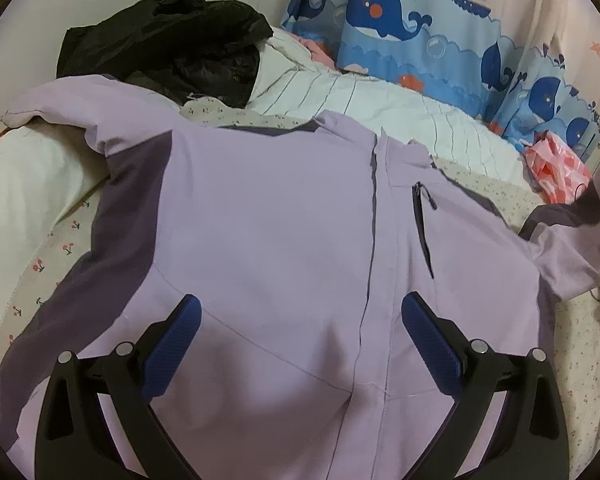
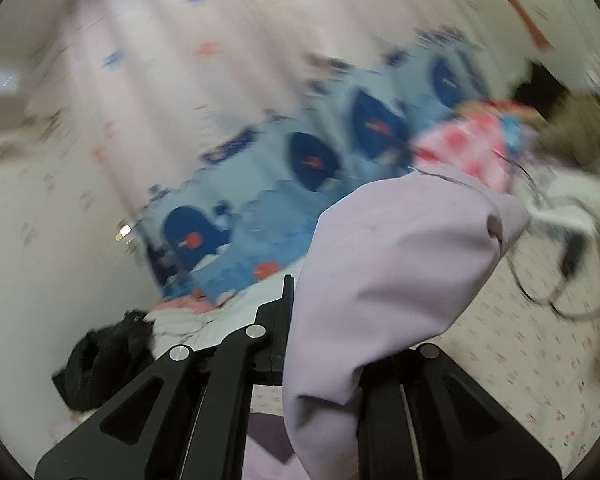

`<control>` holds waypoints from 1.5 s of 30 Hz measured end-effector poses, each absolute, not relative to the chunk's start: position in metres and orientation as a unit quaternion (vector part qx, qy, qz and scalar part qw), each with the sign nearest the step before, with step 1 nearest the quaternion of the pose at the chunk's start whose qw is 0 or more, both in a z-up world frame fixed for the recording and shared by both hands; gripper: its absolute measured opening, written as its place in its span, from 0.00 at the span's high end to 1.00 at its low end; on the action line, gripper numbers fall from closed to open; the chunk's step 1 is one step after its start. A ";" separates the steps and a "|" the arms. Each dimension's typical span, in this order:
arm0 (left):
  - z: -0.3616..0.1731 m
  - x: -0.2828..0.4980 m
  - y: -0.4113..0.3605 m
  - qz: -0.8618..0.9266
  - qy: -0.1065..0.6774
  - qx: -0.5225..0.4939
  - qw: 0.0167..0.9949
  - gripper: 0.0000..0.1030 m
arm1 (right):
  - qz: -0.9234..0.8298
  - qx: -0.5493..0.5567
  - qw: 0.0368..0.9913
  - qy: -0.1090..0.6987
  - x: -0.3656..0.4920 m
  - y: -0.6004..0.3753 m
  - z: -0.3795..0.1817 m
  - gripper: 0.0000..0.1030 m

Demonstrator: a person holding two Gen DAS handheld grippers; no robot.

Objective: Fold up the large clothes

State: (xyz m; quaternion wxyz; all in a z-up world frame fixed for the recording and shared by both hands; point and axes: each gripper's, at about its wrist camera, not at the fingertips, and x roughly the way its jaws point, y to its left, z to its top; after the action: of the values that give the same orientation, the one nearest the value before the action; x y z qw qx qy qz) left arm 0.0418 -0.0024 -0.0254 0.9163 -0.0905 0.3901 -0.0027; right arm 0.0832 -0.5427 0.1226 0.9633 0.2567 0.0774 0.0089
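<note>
The lilac jacket (image 1: 268, 216) lies front-up across the bed (image 1: 32, 184), a soft, light, probably slick shell that will slump and slide unless taken by seams or cuffs. The right gripper (image 2: 324, 320) is clenched on 1 sleeve (image 2: 400, 248), lifted clear. The left gripper (image 1: 300, 336) hovers spread above the hem, holding nothing.

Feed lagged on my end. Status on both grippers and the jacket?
Left gripper open above lilac jacket, front up on bed. Right gripper shut on sleeve, lifted. Black garment beyond collar, clear.

Jacket (image 1: 268, 216) on bed (image 1: 32, 184), before curtain (image 1: 420, 20)
</note>
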 end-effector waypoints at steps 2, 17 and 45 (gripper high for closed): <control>-0.019 0.039 0.002 -0.001 0.381 -0.092 0.920 0.07 | 0.028 0.233 0.969 0.073 0.087 -0.510 0.141 0.92; 0.005 -0.003 0.108 0.065 0.356 -0.132 0.923 0.07 | 0.158 0.151 0.969 0.114 0.115 -0.260 0.153 0.92; 0.023 -0.032 0.159 0.067 0.335 -0.187 0.921 0.07 | 0.170 0.064 0.911 0.369 0.172 -0.067 -0.077 0.82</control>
State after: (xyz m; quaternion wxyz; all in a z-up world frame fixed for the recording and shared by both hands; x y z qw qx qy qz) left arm -0.0317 0.1587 0.0228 0.9210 -0.1866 0.3352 0.0673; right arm 0.1716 -0.0671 -0.0772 0.9114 0.0643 0.3692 0.1701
